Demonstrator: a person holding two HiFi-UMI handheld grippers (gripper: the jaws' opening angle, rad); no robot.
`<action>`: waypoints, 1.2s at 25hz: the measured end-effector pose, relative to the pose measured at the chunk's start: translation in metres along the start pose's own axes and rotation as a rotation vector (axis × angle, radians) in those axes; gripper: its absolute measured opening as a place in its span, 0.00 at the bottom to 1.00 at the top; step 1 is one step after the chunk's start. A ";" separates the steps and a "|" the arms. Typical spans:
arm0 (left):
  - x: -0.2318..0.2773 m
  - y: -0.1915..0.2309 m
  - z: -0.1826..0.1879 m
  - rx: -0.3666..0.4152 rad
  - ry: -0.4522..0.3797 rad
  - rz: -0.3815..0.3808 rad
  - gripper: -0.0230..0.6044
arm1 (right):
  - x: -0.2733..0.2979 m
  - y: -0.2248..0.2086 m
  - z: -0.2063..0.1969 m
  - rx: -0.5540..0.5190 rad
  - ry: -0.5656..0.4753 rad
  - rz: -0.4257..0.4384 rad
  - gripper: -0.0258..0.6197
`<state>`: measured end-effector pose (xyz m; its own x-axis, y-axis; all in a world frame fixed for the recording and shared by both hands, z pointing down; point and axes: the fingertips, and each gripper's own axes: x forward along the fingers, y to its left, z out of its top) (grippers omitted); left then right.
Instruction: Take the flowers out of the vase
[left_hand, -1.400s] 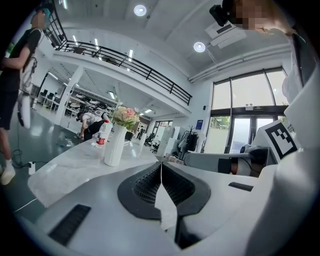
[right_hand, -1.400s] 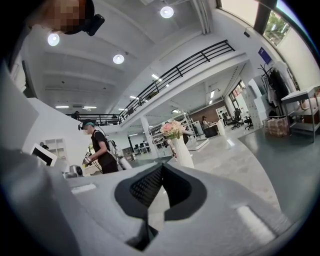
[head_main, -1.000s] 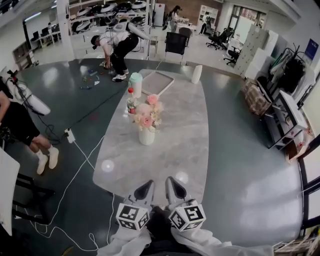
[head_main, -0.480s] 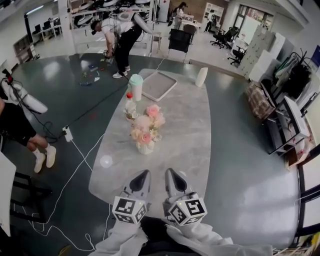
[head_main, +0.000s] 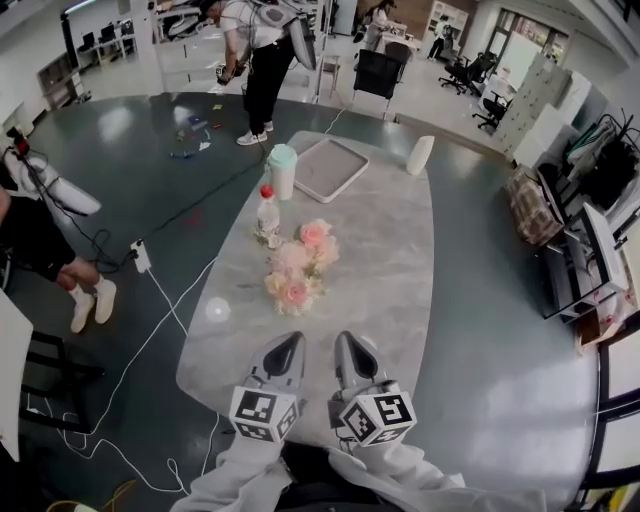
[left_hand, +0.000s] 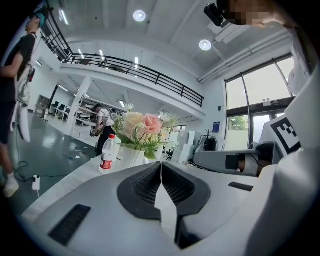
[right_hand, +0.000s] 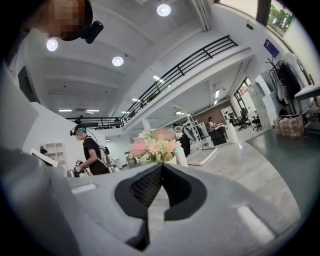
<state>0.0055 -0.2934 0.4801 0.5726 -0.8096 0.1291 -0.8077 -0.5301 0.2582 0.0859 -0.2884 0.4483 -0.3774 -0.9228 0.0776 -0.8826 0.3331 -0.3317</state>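
Drawing nearer the pink flowers (head_main: 297, 268) than a second ago. Keeping left gripper (head_main: 292, 342) and right gripper (head_main: 344, 340) pressed together, empty, lower centre. Seeing flowers sitting in white vase (left_hand: 131, 156), mid-frame, on marble table (head_main: 385, 250).

Bouquet of pink and cream roses with green leaves (head_main: 298, 265) stands upright in a small white vase (left_hand: 132, 156), stems inside it. The vase rests on the pale grey oval table (head_main: 385, 270), near its middle, nearer the left edge. From above, the blooms hide the vase almost entirely.
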 end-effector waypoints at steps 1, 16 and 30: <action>0.003 0.003 0.000 -0.001 0.001 0.006 0.04 | 0.004 -0.003 -0.001 0.006 0.004 -0.003 0.04; 0.032 0.028 -0.005 0.038 -0.010 0.079 0.16 | 0.035 -0.036 -0.015 0.027 0.049 -0.034 0.04; 0.068 0.046 -0.009 0.112 -0.052 0.106 0.88 | 0.037 -0.056 -0.020 0.021 0.064 -0.070 0.04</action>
<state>0.0080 -0.3705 0.5099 0.4772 -0.8731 0.0993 -0.8757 -0.4631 0.1368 0.1153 -0.3371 0.4888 -0.3329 -0.9291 0.1612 -0.9016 0.2636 -0.3430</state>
